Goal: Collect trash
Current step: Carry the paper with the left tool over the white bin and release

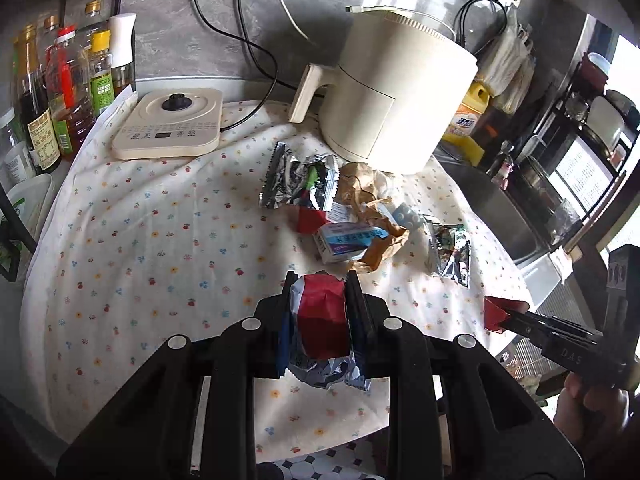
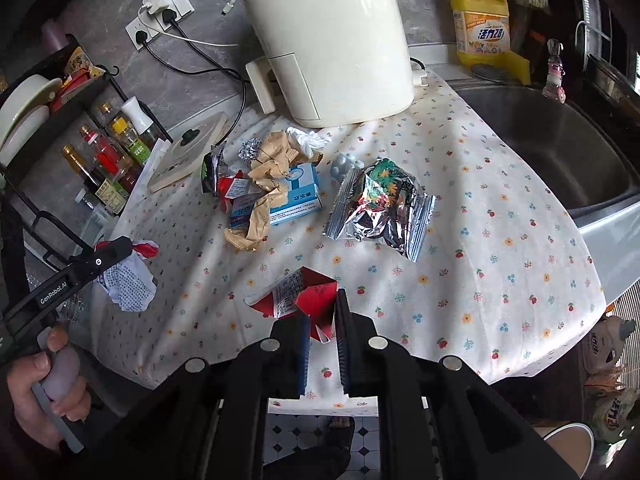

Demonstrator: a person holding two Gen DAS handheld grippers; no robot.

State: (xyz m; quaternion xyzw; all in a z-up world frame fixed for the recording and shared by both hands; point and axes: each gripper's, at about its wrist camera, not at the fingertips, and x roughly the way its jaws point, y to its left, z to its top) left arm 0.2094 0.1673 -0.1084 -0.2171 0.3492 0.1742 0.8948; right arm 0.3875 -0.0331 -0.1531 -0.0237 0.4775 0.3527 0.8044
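Left gripper: fingers pinching a crumpled red, white and blue wrapper, held above the near part of the flowered tablecloth.

Right gripper: fingers nearly together, pinching a flat red paper packet by its near edge, above the cloth at the near side.

Remaining trash, mid-table, grouped just near the big cream appliance:
- silver foil wrapper with green print, far left of the group, lying flat;
- crumpled brown paper, draped over a small blue-and-white box, touching it;
- red scrap, tucked against the box's left side;
- pale blister pack, just right of the brown paper;
- second foil wrapper, right of the pile, apart from it, open and shiny;
- small foil ball and white tissue, far edge of the pile, close under the appliance.

Surroundings:
- cream kettle base, far left on the cloth, cord running to the wall;
- bottles of oil and sauce, far left, in a row by the wall;
- steel sink, right, beyond the cloth's edge;
- yellow detergent bottle, far right, behind the sink.

Obstructions: appliance standing directly behind the pile; brown paper covering part of the box.
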